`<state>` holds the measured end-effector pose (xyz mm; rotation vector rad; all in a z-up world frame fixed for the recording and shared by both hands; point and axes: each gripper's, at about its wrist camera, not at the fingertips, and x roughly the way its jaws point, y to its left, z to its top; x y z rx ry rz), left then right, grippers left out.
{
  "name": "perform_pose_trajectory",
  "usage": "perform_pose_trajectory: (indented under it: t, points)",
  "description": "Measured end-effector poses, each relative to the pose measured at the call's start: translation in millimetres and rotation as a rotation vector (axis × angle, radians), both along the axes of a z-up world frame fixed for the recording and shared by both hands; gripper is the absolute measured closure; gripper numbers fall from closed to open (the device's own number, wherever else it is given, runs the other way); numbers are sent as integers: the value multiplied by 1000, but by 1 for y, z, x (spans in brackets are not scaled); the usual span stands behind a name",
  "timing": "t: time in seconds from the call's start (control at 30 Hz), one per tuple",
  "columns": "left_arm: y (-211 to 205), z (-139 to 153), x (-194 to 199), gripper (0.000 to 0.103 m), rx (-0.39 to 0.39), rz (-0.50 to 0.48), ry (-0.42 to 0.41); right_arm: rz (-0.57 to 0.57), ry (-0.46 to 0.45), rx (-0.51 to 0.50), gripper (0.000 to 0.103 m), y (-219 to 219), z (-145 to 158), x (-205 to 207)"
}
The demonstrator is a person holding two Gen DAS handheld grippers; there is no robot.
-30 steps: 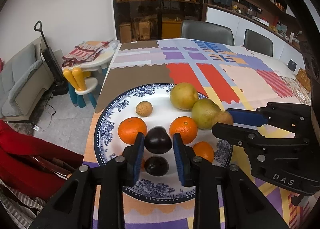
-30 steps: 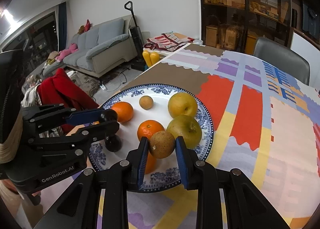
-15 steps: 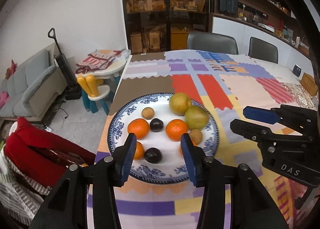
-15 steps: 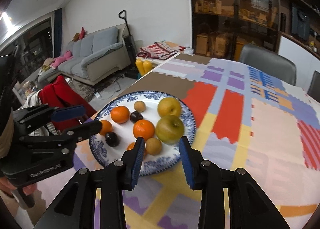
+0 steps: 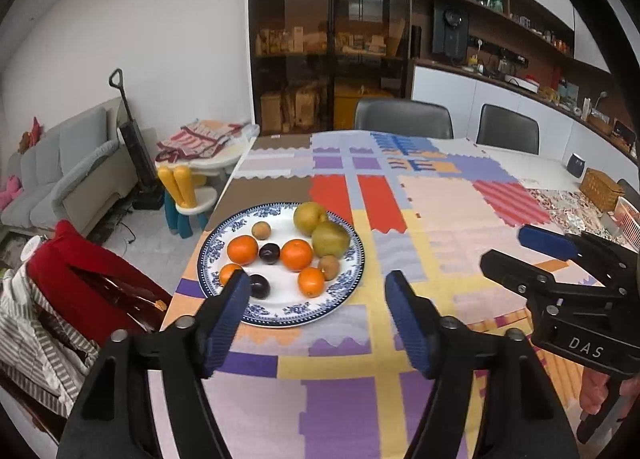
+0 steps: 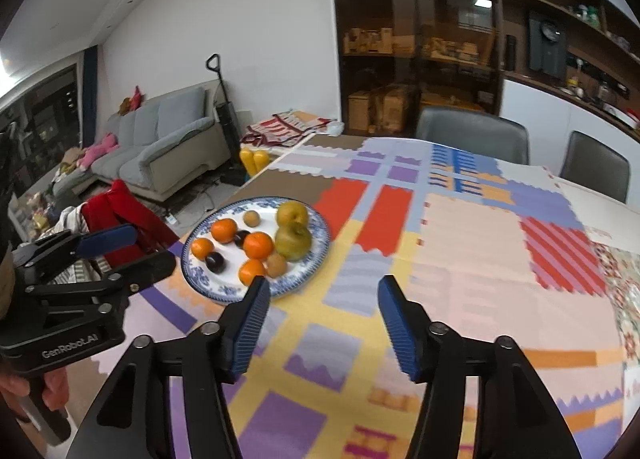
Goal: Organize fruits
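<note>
You are holding your left gripper (image 5: 314, 291) and right gripper (image 6: 320, 299) wide apart and empty above the table (image 5: 440, 227), with the blue-rimmed plate (image 5: 280, 317) sitting at about 11 o'clock from each. The plate is carrying four oranges (image 5: 296, 255), two dark plums (image 5: 269, 253), two brown kiwis (image 5: 329, 267) and two yellow-green pears (image 5: 330, 239). The pears are lying side by side at the plate's 1 o'clock edge, and their round shapes are showing no clear long axis.

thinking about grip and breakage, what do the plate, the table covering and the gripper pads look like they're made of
Plate: likely glazed ceramic, a glossy white face with a blue printed rim.
Table covering: looks like matte foam or fabric patches, with scalloped seams between the colour blocks; hard to say which.
Pads on the left hand-held gripper: probably blue rubber, finely ribbed, on black plastic arms.
</note>
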<state>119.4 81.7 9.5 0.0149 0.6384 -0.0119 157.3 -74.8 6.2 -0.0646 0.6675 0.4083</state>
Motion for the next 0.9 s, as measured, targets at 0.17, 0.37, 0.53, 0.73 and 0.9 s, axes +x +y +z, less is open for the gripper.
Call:
perform_pose_trajectory:
  t: [0.17,0.37,0.53,0.73,0.9]
  points:
    - [-15,7,-21,25,15,-12,-31,-65,-37,-11,34,-26,7,-25]
    - [-30,10,-43,18,9,-30,-48,-114,-65,-5,29,-46,13,-53]
    - [-41,12,-58,16,24,-46,-55,-135,-76,-6,27,-57,16,-71]
    - [-48,16,-74,13,34,-58,-78,-152,-86,2,25,-67,18,-91]
    - [-49,17,-83,11,37,-60,-92,-165,-100,0,25,-70,21,-100]
